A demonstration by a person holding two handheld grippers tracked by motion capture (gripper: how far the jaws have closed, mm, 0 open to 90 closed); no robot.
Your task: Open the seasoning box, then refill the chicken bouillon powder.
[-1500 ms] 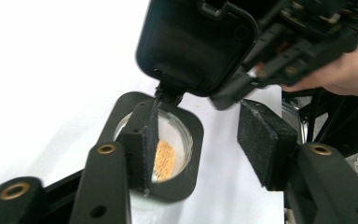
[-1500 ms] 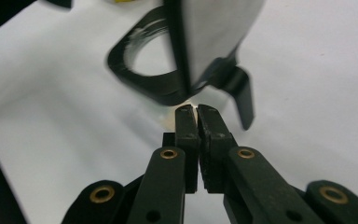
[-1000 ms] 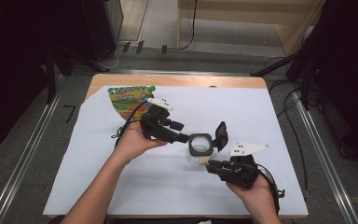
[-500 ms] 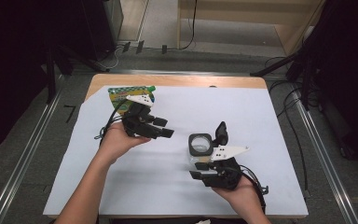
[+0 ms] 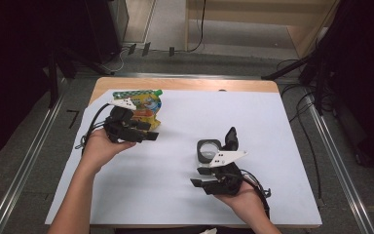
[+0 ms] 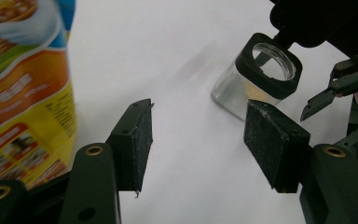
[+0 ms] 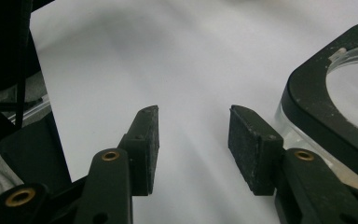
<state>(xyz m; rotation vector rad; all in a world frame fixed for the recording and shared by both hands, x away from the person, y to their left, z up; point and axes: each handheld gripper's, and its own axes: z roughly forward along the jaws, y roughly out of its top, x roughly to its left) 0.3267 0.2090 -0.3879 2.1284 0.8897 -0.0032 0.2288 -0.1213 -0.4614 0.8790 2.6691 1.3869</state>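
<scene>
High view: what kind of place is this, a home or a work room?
Probably a lab or recording room, not a home: a table under white paper, metal rails on the floor beside it, and loose cables behind.

A wooden tabletop [image 5: 185, 84] carries a large white sheet [image 5: 253, 117] that covers nearly all of it, leaving a strip of bare wood along the far edge. Two things lie directly on the sheet. A colourful snack pouch [image 5: 143, 105], printed in orange, yellow, green and blue, lies flat near the far left corner. A small clear glass jar [image 5: 207, 150] with a square black collar stands open right of centre, its hinged black lid [image 5: 231, 138] tipped up behind it. Pouch and jar sit well apart.
</scene>
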